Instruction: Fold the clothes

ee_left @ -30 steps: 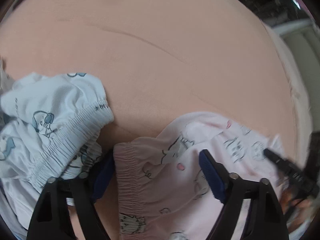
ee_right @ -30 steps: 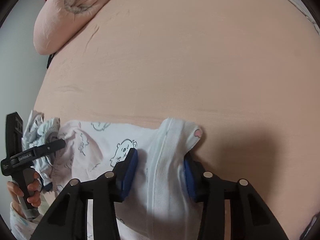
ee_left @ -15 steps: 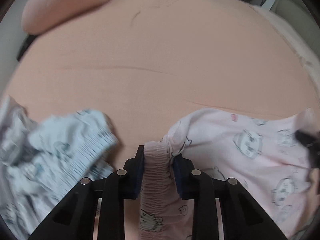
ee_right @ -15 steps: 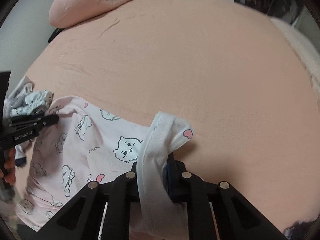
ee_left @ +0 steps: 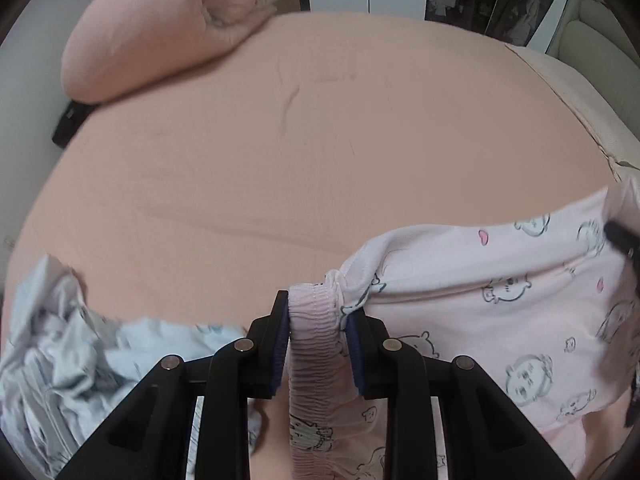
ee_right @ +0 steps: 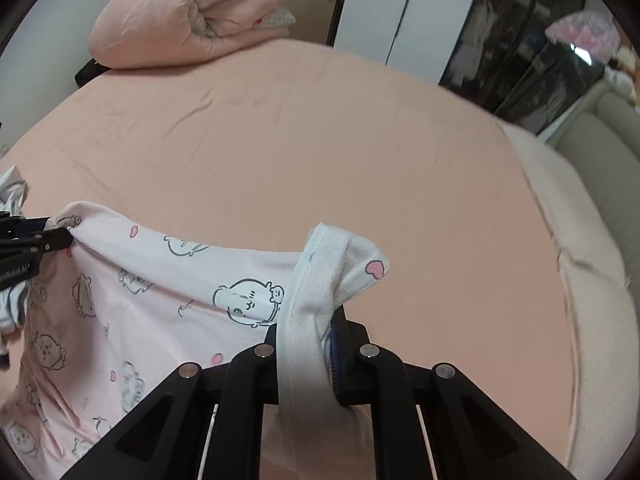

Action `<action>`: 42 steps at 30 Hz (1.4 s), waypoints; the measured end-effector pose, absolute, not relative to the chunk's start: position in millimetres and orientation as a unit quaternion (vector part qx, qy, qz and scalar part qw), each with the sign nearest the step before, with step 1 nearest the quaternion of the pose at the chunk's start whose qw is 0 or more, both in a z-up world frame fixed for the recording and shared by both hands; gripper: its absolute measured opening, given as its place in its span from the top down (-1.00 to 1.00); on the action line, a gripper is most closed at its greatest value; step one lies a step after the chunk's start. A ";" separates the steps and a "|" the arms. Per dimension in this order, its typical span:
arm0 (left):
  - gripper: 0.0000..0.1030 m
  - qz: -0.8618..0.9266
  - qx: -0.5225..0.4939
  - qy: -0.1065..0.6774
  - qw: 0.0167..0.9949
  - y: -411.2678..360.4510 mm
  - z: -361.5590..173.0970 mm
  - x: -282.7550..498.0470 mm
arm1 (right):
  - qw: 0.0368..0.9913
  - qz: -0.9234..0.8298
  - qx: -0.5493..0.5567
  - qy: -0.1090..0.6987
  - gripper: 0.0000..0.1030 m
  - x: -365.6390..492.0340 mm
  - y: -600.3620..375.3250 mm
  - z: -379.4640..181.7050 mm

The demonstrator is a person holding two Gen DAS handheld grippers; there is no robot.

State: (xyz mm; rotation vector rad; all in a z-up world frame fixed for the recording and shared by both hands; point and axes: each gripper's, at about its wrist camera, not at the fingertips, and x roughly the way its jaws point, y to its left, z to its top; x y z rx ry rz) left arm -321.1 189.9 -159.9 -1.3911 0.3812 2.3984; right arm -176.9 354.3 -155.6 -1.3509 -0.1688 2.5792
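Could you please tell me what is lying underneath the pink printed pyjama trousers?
Under the pink printed pyjama trousers, held by the left gripper and right gripper, only the peach bedsheet shows around them. Whatever lies directly beneath is covered.

A wide bed point(ee_right: 360, 168) covered in a peach sheet point(ee_left: 320, 152) is seen stretching ahead of both claws. At its far left end, a folded pink quilt point(ee_right: 192, 12) is stacked. Behind the bed, straight ahead, white panels point(ee_right: 380, 4) are seen, and to their right a dark glass-fronted cabinet point(ee_right: 532, 44) is lit by reflections. A pale wall point(ee_right: 48, 40) is seen far left. A cream cushioned edge point(ee_right: 592, 148) is glimpsed far right.
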 end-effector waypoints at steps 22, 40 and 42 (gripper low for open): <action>-0.72 0.868 -0.483 0.060 0.101 181.3 -118.6 -358.5 | 0.152 0.906 -0.394 0.043 -0.42 -253.7 374.2 -114.5; -0.72 0.846 -0.489 0.123 0.175 178.2 -118.8 -303.2 | 0.167 0.874 -0.444 0.102 -0.44 -199.4 405.9 -151.1; -0.72 0.845 -0.488 0.129 0.177 172.1 -123.2 -293.8 | 0.164 0.871 -0.451 0.105 -0.44 -187.5 405.0 -159.6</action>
